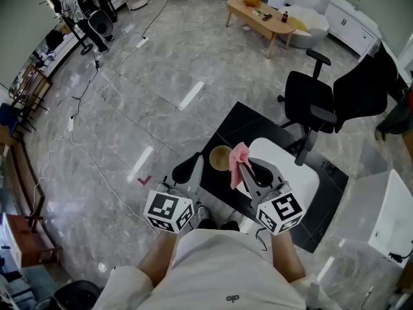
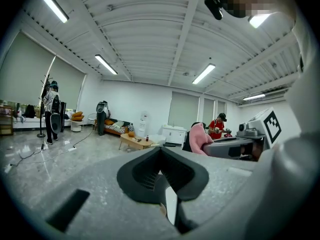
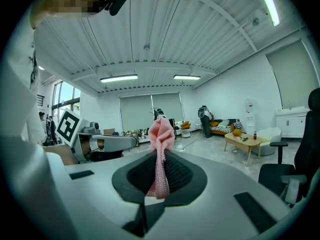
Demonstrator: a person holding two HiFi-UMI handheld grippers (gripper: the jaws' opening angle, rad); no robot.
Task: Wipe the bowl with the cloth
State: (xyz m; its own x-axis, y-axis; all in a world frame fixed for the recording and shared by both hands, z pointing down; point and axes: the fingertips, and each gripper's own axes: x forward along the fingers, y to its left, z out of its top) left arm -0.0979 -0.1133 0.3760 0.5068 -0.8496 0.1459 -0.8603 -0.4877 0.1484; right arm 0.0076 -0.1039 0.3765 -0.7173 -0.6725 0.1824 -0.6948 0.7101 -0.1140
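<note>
A tan bowl [image 1: 221,158] sits on the black tabletop [image 1: 240,123] in front of me. The pink cloth [image 1: 239,163] hangs just right of the bowl, pinched in my right gripper [image 1: 249,171], which is shut on it. In the right gripper view the cloth [image 3: 160,151] stands up between the closed jaws. My left gripper [image 1: 194,164] is just left of the bowl with its jaws shut, and I see nothing held between them in the left gripper view [image 2: 161,154]. That view looks level across the room and hides the bowl, but shows the cloth [image 2: 200,139].
A white rounded panel [image 1: 293,173] lies on the table's right part. A black office chair [image 1: 322,102] stands behind the table, a white box [image 1: 387,212] to the right. A wooden coffee table [image 1: 258,11] is far back. Cables run across the grey floor at left.
</note>
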